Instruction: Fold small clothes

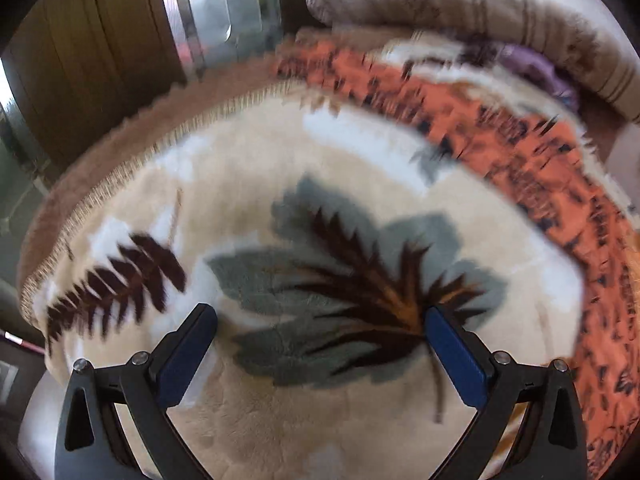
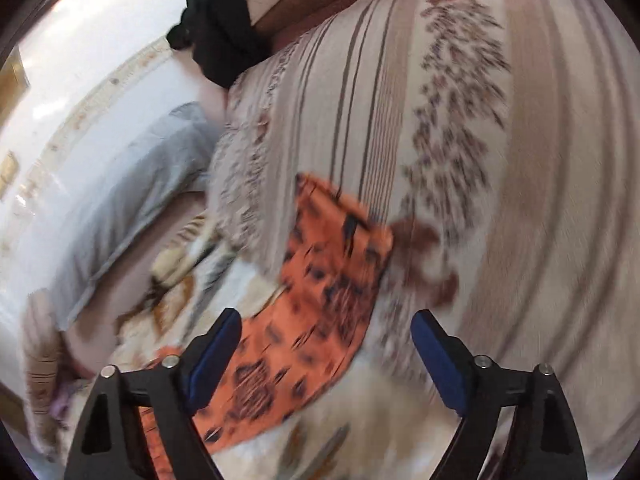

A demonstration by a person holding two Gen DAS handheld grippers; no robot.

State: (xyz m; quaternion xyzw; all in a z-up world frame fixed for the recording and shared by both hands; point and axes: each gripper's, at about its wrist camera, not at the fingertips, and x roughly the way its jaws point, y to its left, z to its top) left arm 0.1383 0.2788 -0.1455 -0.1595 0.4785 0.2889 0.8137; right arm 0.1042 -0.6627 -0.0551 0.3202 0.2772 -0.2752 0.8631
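An orange garment with dark print (image 1: 532,160) lies stretched along the right side of a cream fleece blanket with a leaf pattern (image 1: 256,184). In the right wrist view the same orange garment (image 2: 320,292) lies flat, its far end on a striped duvet (image 2: 500,160). My left gripper (image 1: 320,316) is open and empty above the blanket's leaf print, left of the garment. My right gripper (image 2: 326,320) is open and empty just above the garment's middle. Both views are motion-blurred.
A striped rolled duvet (image 1: 500,20) and a purple cloth (image 1: 540,72) lie beyond the garment. A wooden wardrobe (image 1: 100,52) stands past the bed edge. A grey pillow (image 2: 132,196) and a black cloth (image 2: 220,28) lie at the left of the right wrist view.
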